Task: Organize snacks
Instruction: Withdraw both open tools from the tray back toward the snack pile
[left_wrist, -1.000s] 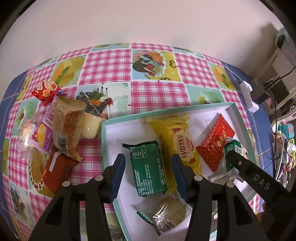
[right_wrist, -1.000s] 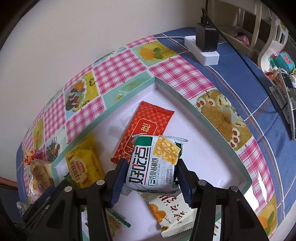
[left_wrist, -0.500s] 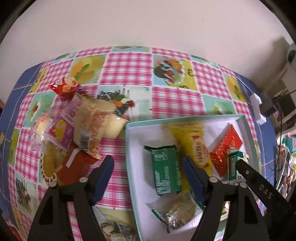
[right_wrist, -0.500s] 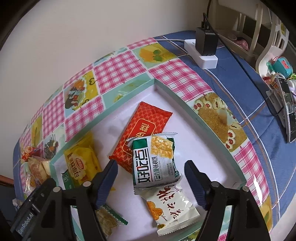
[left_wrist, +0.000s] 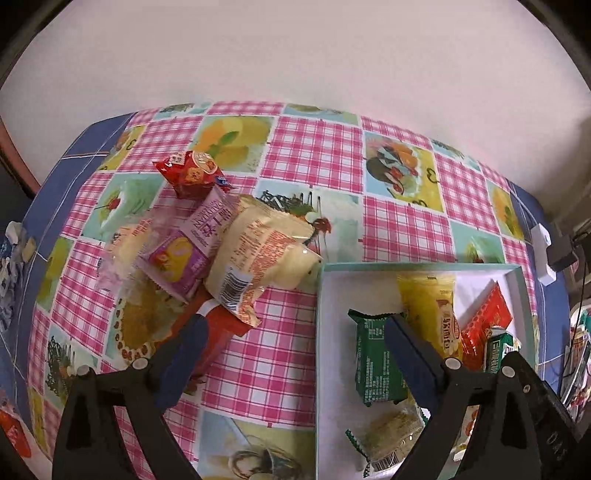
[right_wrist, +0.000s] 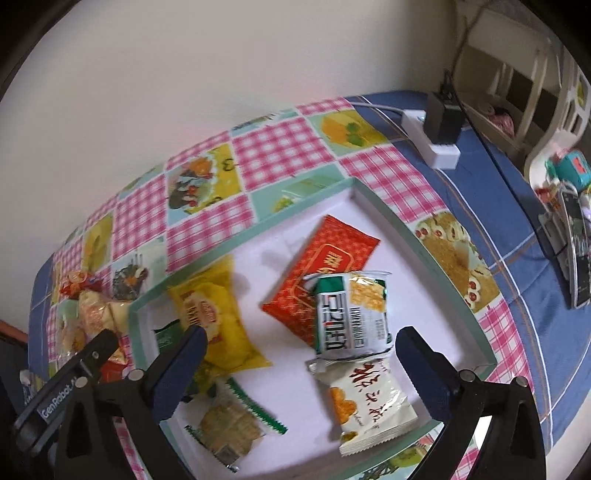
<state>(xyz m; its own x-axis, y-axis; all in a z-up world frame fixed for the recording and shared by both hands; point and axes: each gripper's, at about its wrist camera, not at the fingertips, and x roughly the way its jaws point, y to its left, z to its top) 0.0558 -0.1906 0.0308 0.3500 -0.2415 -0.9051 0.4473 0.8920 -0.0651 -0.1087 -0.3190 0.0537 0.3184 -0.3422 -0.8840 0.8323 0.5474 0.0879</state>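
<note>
I am holding both grippers above the table with jaws spread wide; both have just been opening. The right gripper (right_wrist: 299, 369) is gripping nothing: the green-white packet (right_wrist: 351, 314) is lying free in the tray (right_wrist: 443, 280), resting partly on the red packet (right_wrist: 325, 266) and overlapping the top of the white packet (right_wrist: 369, 402) near the tray's front edge. The left gripper (left_wrist: 295, 354) is also empty, straddling the tray's left wall, one finger over the green bar (left_wrist: 373, 362) inside, the other over the tablecloth (left_wrist: 314, 147). The yellow bag (right_wrist: 218, 328) and a clear cracker pack (right_wrist: 229, 428) are sitting toward the tray's left side. The unsorted pile (left_wrist: 221, 251) is lying on the cloth just left of the tray's far left corner: cream bag (left_wrist: 258, 254) on top, touching the tray corner, purple packet (left_wrist: 192, 247) beside it, small red pouch (left_wrist: 192, 173) at the far side, a red-orange pack (left_wrist: 218, 332) underneath. I am judging these as light, air-puffed foil and film sachets: soft, crinkly, somewhat slick, contents likely crumbly. Taking the cream bag next looks sensible; I would be pinching across its narrow width mid-body, gently, avoiding the crimped end seals, which would likely slip or let the bag swing.
</note>
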